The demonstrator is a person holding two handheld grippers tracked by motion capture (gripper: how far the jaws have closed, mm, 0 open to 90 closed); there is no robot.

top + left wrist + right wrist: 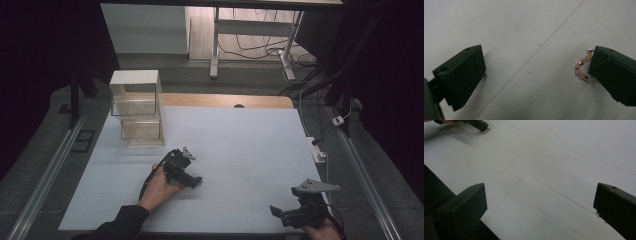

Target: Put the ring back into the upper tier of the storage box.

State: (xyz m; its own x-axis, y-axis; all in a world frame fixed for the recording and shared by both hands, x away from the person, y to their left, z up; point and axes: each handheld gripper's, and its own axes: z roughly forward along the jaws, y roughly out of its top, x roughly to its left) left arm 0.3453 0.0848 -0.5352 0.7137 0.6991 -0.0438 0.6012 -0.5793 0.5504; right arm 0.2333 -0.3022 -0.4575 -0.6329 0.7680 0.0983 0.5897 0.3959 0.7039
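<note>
Pink bead bracelet [584, 68], curled against one jaw of the wide-open left gripper [536, 75], off-centre in its gap; right gripper [541, 212] open, well apart.

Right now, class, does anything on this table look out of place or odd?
Only slightly: the pink bead bracelet lies off-centre, partly tucked under one jaw of the open left gripper rather than between them. Nothing looks spilled or broken.
</note>
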